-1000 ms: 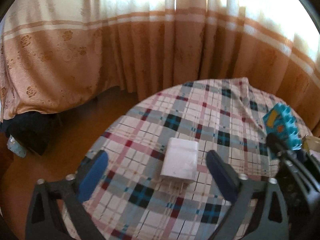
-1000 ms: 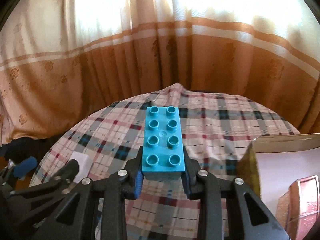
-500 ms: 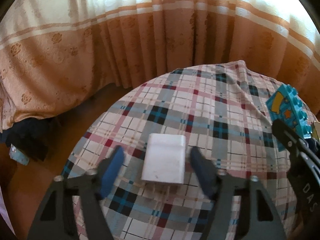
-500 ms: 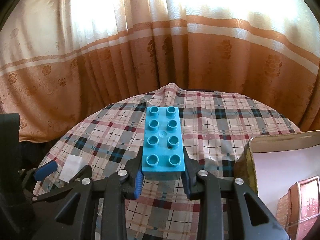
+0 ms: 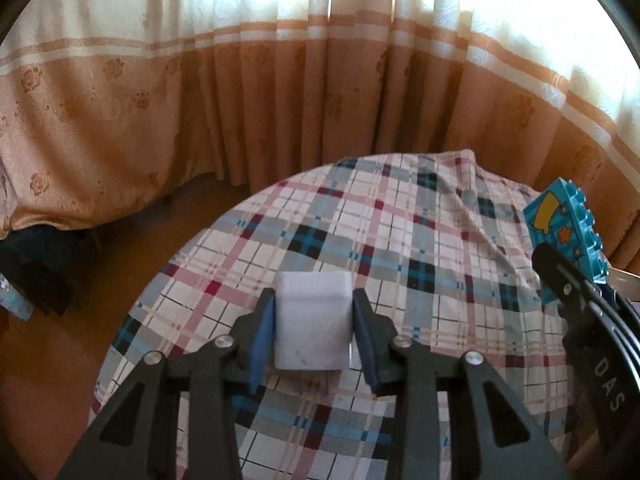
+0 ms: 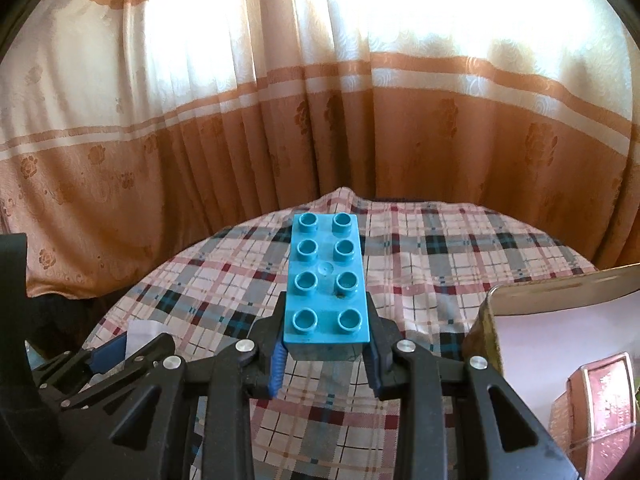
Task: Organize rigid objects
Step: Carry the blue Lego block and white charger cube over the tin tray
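A white charger block [image 5: 314, 322] sits on the plaid tablecloth [image 5: 400, 240] near the round table's front-left part. My left gripper [image 5: 314, 328] straddles it, jaws closing, with both blue pads against its sides. The same block [image 6: 140, 330] shows at lower left in the right wrist view, partly hidden by the left gripper's fingers [image 6: 106, 354]. My right gripper [image 6: 326, 340] is shut on a turquoise studded brick [image 6: 326, 280], held above the cloth with its studs up. In the left wrist view that brick [image 5: 564, 232] appears at the right edge, showing a printed star on its side.
A gold-rimmed open box [image 6: 540, 292] stands at the right of the table with a reddish tin [image 6: 600, 400] in front of it. Orange curtains [image 6: 360, 140] hang close behind. The table's rim drops to brown floor [image 5: 120, 260] on the left, where dark items lie.
The left gripper's jaws came together from wide apart onto the white block and the view drew in closer to it. The right gripper kept hold of the brick without moving.
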